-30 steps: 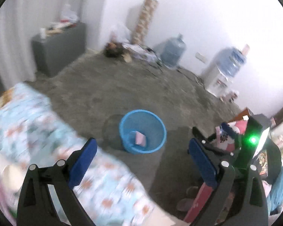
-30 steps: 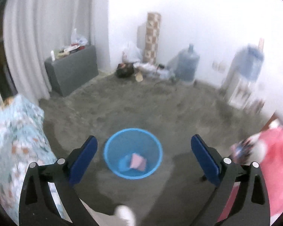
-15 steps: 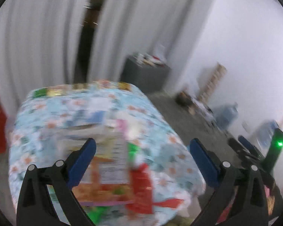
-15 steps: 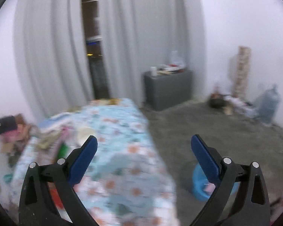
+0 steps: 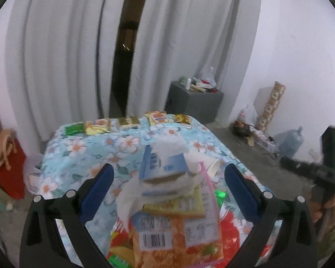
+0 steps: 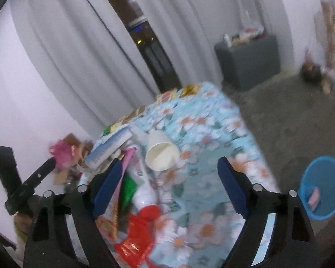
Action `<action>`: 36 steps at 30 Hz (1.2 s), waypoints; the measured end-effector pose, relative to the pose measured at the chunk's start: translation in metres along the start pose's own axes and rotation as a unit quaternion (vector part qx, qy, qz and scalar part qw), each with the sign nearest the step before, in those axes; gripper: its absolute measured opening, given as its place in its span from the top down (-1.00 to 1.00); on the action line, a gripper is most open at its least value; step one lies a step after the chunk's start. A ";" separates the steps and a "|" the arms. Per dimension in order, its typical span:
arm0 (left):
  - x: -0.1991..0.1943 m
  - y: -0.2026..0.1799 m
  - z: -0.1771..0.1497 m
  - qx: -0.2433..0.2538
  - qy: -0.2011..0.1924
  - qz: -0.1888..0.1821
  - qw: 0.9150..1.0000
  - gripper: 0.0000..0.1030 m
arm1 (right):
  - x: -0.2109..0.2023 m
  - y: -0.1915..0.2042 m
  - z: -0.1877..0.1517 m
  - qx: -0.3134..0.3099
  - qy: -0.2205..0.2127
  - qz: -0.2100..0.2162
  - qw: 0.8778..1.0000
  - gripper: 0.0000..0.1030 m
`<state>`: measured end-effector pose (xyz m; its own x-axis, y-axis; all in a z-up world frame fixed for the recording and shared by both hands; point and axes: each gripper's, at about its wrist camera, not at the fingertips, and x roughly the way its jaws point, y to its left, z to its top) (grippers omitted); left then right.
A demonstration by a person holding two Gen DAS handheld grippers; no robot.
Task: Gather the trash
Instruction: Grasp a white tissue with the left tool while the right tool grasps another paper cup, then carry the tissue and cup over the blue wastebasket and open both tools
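Counting on the floral tablecloth (image 5: 82, 147): five snack packets (image 5: 98, 126) in a row along the far edge, one blue-and-white tissue box (image 5: 163, 167) on the near trash pile, one orange noodle packet (image 5: 176, 234) with a barcode under it, one white paper cup (image 6: 162, 154) on its side, one red wrapper (image 6: 134, 241), one white bottle with a red cap (image 6: 145, 198). One blue bin (image 6: 321, 187) stands on the floor right of the table with a pink scrap inside.

A second ago both cameras faced the bin and open floor; now both face the table and the pile.

Left gripper (image 5: 167, 192) angles downward over the pile, jaws wide apart, nothing between the pads. Right gripper (image 6: 167, 185) also tilts down over the table, jaws apart and empty, having just been closing a little. Each gripper shows at the edge of the other's view, held by a hand.
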<state>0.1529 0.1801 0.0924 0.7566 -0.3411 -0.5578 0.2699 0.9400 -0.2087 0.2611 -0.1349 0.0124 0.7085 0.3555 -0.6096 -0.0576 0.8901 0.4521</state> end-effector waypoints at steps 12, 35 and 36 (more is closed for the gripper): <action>0.139 -0.007 0.064 0.090 0.194 -0.016 0.977 -0.61 | 0.095 -0.016 0.024 0.157 0.116 0.107 0.975 -0.23; 0.170 0.013 0.062 0.042 0.228 -0.001 0.973 0.91 | 0.182 -0.007 0.025 0.225 0.161 0.147 0.950 0.98; 0.169 0.014 0.063 0.039 0.225 -0.005 0.974 0.94 | 0.180 -0.007 0.026 0.224 0.157 0.148 0.950 0.98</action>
<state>0.3218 0.1362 0.0454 0.4210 -0.3025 -0.8552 0.3339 0.9282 -0.1640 0.4073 -0.0842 -0.0836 0.4591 0.7015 -0.5452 0.1337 0.5521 0.8230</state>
